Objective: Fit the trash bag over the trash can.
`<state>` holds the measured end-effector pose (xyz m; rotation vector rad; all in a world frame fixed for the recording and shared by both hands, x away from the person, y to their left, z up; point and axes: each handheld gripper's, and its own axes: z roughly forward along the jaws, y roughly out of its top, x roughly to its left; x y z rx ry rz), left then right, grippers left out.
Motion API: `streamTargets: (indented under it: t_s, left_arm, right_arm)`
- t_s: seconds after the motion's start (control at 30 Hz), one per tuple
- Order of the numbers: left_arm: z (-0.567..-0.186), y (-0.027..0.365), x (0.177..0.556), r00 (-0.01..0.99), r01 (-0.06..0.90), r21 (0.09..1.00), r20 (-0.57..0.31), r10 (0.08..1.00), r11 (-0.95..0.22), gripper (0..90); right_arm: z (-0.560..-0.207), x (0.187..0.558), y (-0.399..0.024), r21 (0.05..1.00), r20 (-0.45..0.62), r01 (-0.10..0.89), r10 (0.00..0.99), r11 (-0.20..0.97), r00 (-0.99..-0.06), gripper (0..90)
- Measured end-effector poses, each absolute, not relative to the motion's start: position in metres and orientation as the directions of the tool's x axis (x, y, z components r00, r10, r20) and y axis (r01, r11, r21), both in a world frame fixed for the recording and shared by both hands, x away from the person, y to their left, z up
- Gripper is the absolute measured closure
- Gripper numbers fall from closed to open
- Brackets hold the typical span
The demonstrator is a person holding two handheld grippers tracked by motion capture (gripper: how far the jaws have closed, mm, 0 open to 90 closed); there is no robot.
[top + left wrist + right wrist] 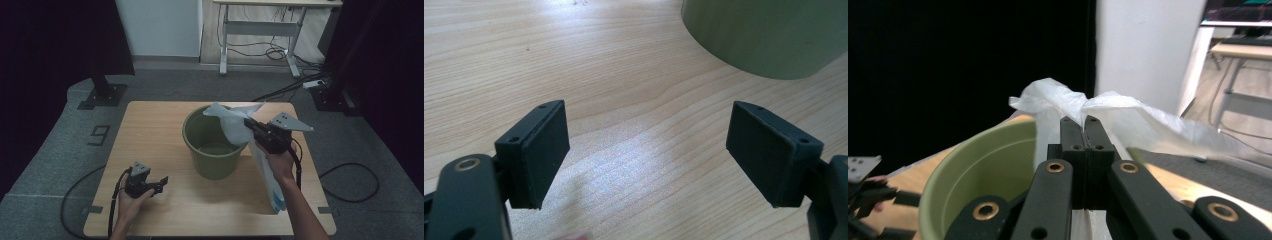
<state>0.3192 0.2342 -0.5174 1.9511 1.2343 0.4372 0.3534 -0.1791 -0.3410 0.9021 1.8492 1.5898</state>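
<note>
On the wooden table (160, 125) stands a green bucket (212, 155), roughly at its middle. The right gripper (248, 124) is held above the bucket's right rim, its jaws pressed together and pinching a thin white plastic bag (230, 122). The bag's upper end fans out past the jaws and hangs over the bucket's open mouth, while the rest of it trails down behind the hand and lies along the table to the right of the bucket. In the right gripper view the two black jaws meet flat against each other, with the bag (1108, 112) bunched up out of their tips and the bucket's rim (978, 150) curving just below and to the left. The left gripper (161, 183) rests low near the front left of the table, well apart from the bucket, its jaws spread wide with nothing between them; in its own view only bare wood (624, 75) lies between the pads, and the bucket's wall (774, 35) rises farther off.
</note>
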Motion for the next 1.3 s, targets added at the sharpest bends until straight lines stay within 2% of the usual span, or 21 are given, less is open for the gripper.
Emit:
streamTargets:
  t_s: [0.53, 0.57, 0.6, 0.63, 0.67, 0.7, 0.73, 0.77, 0.93, 1.1, 1.3]
  left_arm:
    - [-0.519, 0.233, 0.319, 0.477, 0.614, 0.752, -0.111, 0.872, -0.240, 17.3]
    - [-0.519, 0.233, 0.319, 0.477, 0.614, 0.753, -0.113, 0.872, -0.238, 17.3]
    - [-0.519, 0.233, 0.319, 0.477, 0.614, 0.753, -0.113, 0.872, -0.238, 17.3]
    - [-0.519, 0.233, 0.319, 0.477, 0.615, 0.752, -0.115, 0.872, -0.237, 17.3]
    - [-0.519, 0.233, 0.319, 0.477, 0.615, 0.752, -0.115, 0.872, -0.237, 17.3]
    - [-0.519, 0.232, 0.319, 0.478, 0.615, 0.751, -0.113, 0.871, -0.240, 17.3]
    - [-0.519, 0.232, 0.319, 0.478, 0.615, 0.751, -0.113, 0.871, -0.240, 17.3]
    - [-0.519, 0.232, 0.319, 0.478, 0.616, 0.750, -0.113, 0.871, -0.241, 17.3]
    - [-0.520, 0.232, 0.320, 0.478, 0.618, 0.747, -0.112, 0.871, -0.243, 17.3]
    - [-0.519, 0.232, 0.319, 0.478, 0.619, 0.747, -0.113, 0.871, -0.243, 17.3]
    - [-0.519, 0.232, 0.319, 0.476, 0.621, 0.747, -0.118, 0.872, -0.238, 17.3]
  right_arm:
    - [-0.372, 0.360, -0.151, 0.956, 0.027, 0.228, 0.721, 0.183, -0.693, 86.3]
    - [-0.374, 0.360, -0.151, 0.954, 0.033, 0.235, 0.712, 0.188, -0.701, 82.4]
    - [-0.374, 0.360, -0.151, 0.954, 0.033, 0.235, 0.712, 0.188, -0.701, 82.4]
    - [-0.375, 0.359, -0.152, 0.953, 0.038, 0.241, 0.716, 0.184, -0.697, 73.8]
    - [-0.375, 0.359, -0.152, 0.953, 0.038, 0.241, 0.716, 0.184, -0.697, 73.8]
    - [-0.374, 0.357, -0.154, 0.957, 0.038, 0.233, 0.722, 0.173, -0.691, 65.4]
    - [-0.374, 0.357, -0.154, 0.957, 0.038, 0.233, 0.722, 0.173, -0.691, 65.4]
    - [-0.371, 0.354, -0.158, 0.964, 0.042, 0.217, 0.721, 0.152, -0.692, 58.4]
    - [-0.363, 0.344, -0.167, 0.973, 0.043, 0.195, 0.729, 0.125, -0.683, 42.3]
    - [-0.361, 0.328, -0.178, 0.976, 0.028, 0.177, 0.735, 0.126, -0.678, 34.4]
    - [-0.380, 0.313, -0.195, 0.973, 0.026, 0.187, 0.742, 0.135, -0.670, 31.5]
